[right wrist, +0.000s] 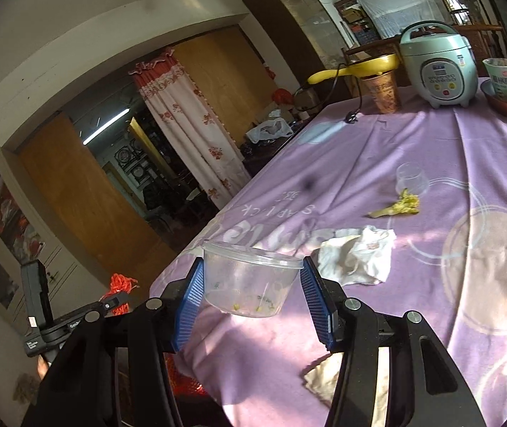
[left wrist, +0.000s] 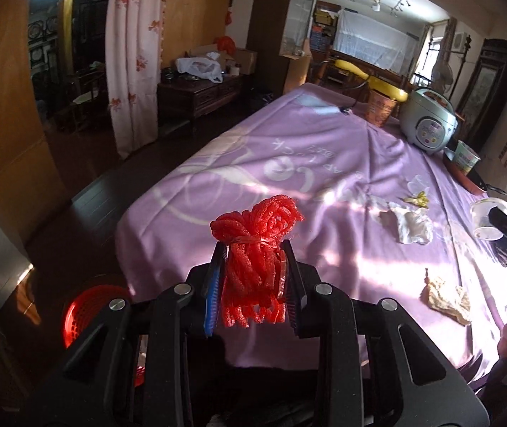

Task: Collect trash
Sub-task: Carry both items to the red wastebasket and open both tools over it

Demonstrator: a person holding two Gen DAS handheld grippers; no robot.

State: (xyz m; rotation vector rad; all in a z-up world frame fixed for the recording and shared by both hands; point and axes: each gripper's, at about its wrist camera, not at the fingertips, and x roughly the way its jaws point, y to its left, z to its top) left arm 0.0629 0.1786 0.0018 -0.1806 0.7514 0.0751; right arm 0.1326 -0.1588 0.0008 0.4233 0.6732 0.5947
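My left gripper [left wrist: 253, 249] is shut on a red foam net bundle [left wrist: 255, 245], held above the near left corner of the purple-clothed table [left wrist: 253, 163]. My right gripper [right wrist: 253, 267] is shut on a clear plastic tub [right wrist: 249, 281] with food scraps in it, held above the table's near edge. The tub also shows in the left wrist view [left wrist: 486, 219], and the red bundle shows in the right wrist view [right wrist: 120, 290]. A white crumpled tissue [right wrist: 356, 254], a beige crumpled paper [left wrist: 447, 299], a vegetable scrap [right wrist: 401, 204] and a small clear cup [right wrist: 411, 181] lie on the cloth.
A red mesh basket [left wrist: 82, 311] stands on the floor below the table's left corner. At the far end stand a rice cooker [right wrist: 438, 64], a brown paper cup [right wrist: 383, 89] under a yellow ladle, and a green noodle cup [right wrist: 502, 78] on a red tray.
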